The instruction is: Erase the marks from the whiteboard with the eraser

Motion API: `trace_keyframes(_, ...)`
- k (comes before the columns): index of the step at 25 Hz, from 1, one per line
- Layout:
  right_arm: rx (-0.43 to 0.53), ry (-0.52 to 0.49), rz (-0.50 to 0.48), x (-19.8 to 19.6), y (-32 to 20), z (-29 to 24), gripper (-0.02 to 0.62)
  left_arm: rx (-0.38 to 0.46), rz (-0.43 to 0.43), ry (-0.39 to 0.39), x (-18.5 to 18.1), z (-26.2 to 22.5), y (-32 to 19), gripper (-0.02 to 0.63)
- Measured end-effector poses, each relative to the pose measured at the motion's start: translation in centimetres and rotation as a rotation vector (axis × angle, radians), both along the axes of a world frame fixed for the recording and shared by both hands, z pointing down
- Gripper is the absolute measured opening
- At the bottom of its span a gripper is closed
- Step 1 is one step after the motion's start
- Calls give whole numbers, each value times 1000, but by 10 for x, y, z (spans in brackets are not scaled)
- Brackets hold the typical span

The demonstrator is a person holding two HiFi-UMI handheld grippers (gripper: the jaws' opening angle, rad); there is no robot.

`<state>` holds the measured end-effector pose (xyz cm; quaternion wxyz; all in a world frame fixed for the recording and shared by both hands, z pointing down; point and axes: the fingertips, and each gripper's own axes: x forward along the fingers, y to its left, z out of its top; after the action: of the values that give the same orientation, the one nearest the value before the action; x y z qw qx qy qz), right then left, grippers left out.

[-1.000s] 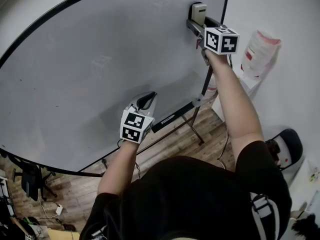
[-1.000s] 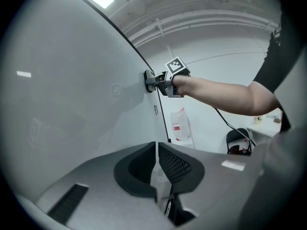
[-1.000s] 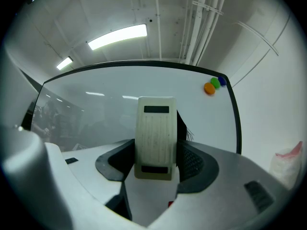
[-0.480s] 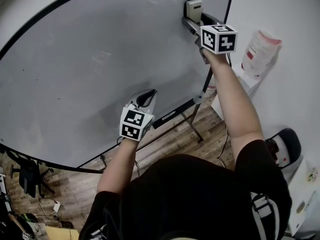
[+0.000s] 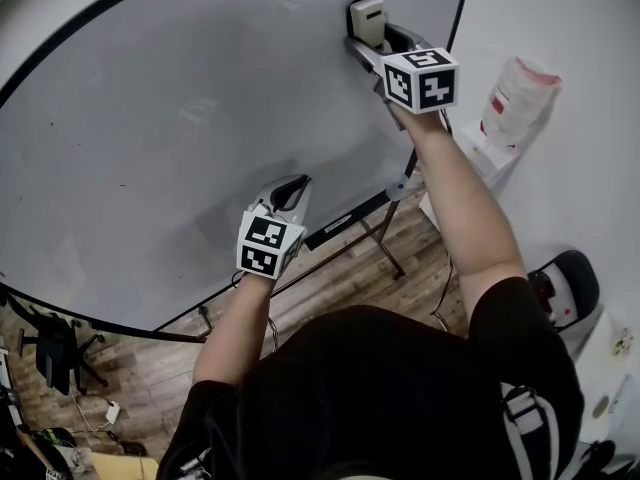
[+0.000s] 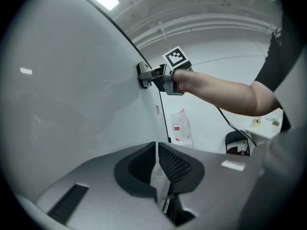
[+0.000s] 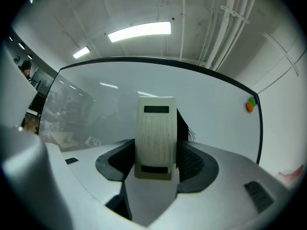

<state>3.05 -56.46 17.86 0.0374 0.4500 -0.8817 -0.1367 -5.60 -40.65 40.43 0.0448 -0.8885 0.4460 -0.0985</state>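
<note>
right gripper (image 7: pixel 155 152) clamping eraser (image 7: pixel 154 128) (long axis upright) against whiteboard (image 7: pixel 96 104), left gripper (image 6: pixel 157 169) closed

The cream, ribbed eraser (image 5: pixel 368 20) sits pressed against the pale grey whiteboard (image 5: pixel 200 118) near its right edge.

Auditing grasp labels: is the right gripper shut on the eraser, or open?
Shut on it: the right gripper view shows the right gripper clamping both sides of the eraser, held against the whiteboard.

Light: bright, even; given by ceiling lamps (image 7: pixel 139 31).
Glare: faint lamp streaks seen on board (image 7: pixel 96 99).
Edges: bent, vignetted in gripper views.
</note>
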Motion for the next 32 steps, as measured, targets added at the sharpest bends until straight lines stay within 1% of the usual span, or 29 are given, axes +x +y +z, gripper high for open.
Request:
trace_keyframes(5,15,34,-7,-15,9,7,250,2,-11,4,-9,1,3,29)
trace_keyframes(21,21,34,-9,-16,7,10,250,-9,-2,2,-12,3,1,29)
trace_keyframes(28,-30,31,-11,-9,10,24,250,-2,-1,11,-13,3,10,29)
trace_keyframes(32,-52,27,-3,-3,25,38,250,-5,2,4,-14,5,25,29)
